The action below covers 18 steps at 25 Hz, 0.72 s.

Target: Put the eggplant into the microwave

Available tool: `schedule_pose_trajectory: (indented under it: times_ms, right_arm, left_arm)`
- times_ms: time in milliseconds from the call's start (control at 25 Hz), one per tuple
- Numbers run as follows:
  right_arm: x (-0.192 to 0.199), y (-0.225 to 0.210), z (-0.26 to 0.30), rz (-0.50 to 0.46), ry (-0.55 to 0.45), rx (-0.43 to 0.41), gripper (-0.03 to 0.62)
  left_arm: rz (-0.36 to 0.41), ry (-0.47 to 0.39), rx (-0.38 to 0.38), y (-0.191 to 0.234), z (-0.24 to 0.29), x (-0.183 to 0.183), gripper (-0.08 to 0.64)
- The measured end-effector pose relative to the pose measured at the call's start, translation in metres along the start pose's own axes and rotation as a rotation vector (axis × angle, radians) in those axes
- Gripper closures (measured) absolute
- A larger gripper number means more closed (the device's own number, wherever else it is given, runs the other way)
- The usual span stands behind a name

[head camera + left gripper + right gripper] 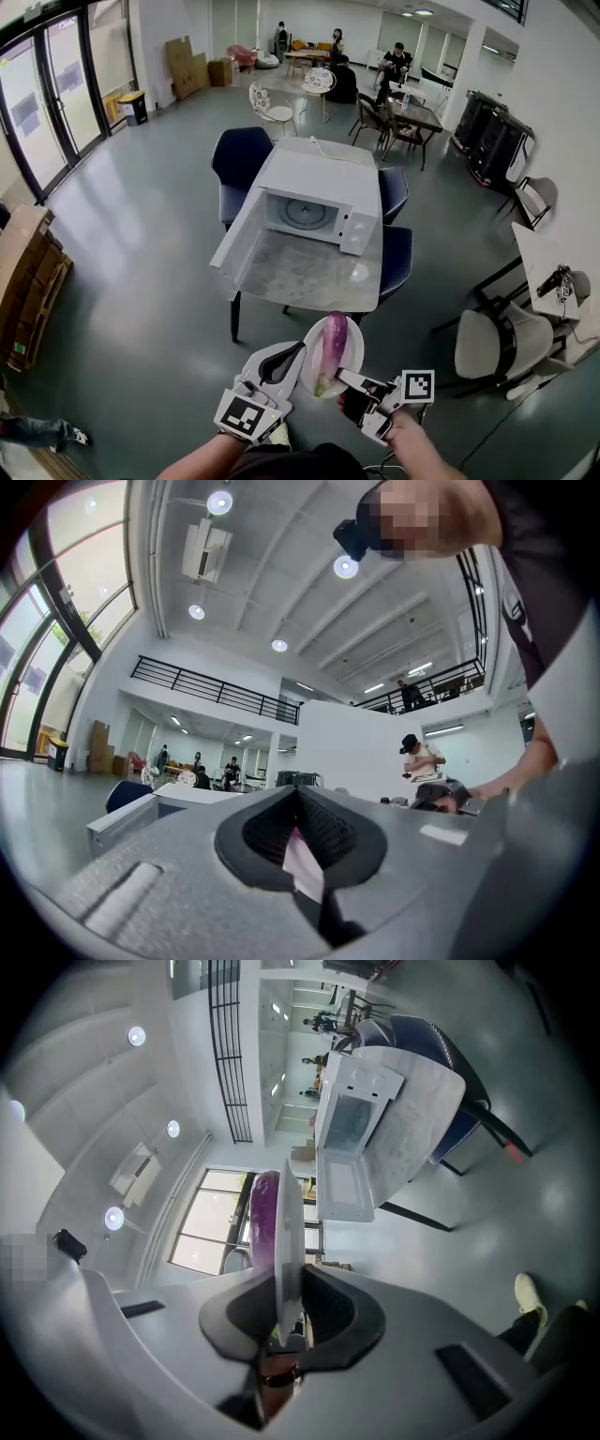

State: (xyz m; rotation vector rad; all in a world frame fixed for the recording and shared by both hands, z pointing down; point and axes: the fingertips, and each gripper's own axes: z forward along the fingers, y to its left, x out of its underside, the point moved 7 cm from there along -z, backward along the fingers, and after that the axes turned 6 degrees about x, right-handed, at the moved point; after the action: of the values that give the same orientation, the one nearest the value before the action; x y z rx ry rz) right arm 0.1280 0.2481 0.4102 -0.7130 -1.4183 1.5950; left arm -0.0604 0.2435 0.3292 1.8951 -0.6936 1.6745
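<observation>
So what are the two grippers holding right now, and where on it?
Both hold the white plate by its rim: the left gripper on its left edge, the right gripper on its near edge. The eggplant lies on it.

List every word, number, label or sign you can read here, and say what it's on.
No text is readable in any view.
Black-and-white square markers on the two cubes: patterns, no letters.
White microwave, control panel: print too small to read.
Brown cardboard boxes by the wall: too small to read.
</observation>
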Motion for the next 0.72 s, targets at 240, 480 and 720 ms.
schedule_pose_trajectory:
  times_ms: [240, 480, 720]
  right_arm:
    - [-0.031, 0.001, 0.036, 0.007, -0.021, 0.014, 0.541]
    - [-0.070, -0.010, 0.067, 0.024, -0.014, 0.018, 0.541]
    - [-0.122, -0.020, 0.108, 0.049, 0.017, 0.017, 0.541]
  left_arm:
    - [-0.014, -0.003, 0.003, 0.049, 0.016, -0.001, 0.555]
    - [-0.022, -0.001, -0.009, 0.083, 0.045, 0.007, 0.555]
    - [-0.014, -0.003, -0.034, 0.127, 0.086, 0.011, 0.555]
